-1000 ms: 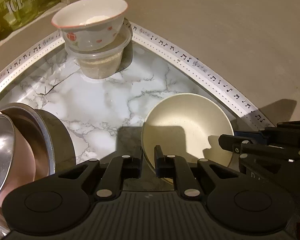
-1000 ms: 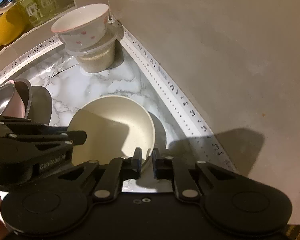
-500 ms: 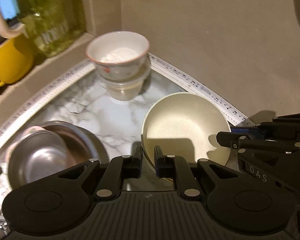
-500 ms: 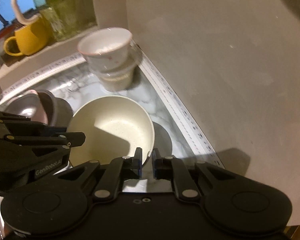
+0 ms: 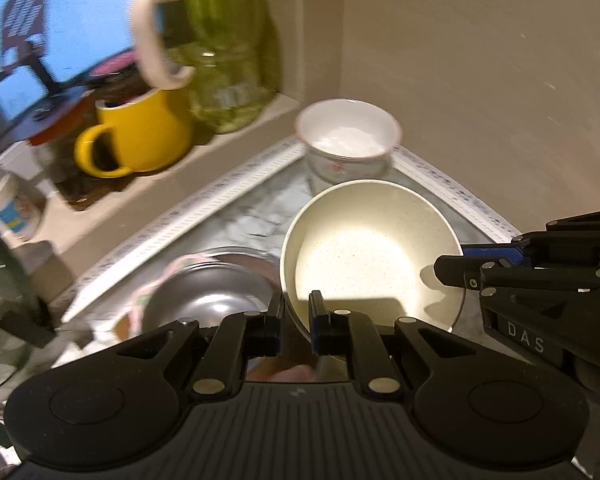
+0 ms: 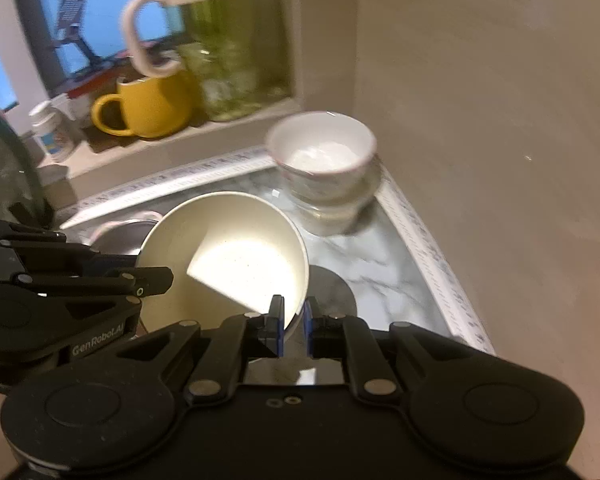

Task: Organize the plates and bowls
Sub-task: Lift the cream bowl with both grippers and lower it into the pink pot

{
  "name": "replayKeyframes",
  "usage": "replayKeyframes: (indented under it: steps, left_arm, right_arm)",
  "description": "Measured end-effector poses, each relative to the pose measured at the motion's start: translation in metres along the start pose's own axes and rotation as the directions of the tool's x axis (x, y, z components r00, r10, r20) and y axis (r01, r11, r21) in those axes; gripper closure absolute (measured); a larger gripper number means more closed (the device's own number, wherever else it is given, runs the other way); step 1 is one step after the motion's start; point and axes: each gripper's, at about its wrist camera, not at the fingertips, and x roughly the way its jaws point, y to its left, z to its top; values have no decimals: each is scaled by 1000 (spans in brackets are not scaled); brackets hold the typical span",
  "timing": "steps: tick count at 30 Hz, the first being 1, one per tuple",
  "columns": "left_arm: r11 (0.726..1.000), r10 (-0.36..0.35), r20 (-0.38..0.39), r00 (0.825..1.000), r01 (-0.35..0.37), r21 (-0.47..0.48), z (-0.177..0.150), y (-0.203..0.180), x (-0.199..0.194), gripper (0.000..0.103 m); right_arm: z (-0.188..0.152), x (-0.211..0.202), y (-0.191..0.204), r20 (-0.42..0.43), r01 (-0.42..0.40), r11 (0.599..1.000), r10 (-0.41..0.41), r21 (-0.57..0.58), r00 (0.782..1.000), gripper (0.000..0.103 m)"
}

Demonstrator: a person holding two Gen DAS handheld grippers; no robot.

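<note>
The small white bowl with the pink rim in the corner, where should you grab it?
Probably by the rim of the small white bowl, one finger inside and one outside. It sits upright on a clear tub, mouth open, with walls close behind and to its right. So a hand-held gripper would likely come from above on the near, open side.

Cream speckled bowl (image 5: 374, 256), yellow mug (image 5: 140, 138), white-grey marbled counter (image 6: 384, 270), green jar (image 5: 230, 60)

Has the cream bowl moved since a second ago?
Yes. The cream bowl, pinched by both grippers, has lifted off the marble counter: the flowered bowl, formerly well above it in frame, now sits close behind its rim.
</note>
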Motion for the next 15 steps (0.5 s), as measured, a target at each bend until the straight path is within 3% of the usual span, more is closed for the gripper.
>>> replayKeyframes:
  steps: [15]
  left_arm:
    - [990,121,-33,992,-123,-76,-16,77,-6,92]
  right_arm:
    - [35,14,78,10,-92,991,93,-96,996,93]
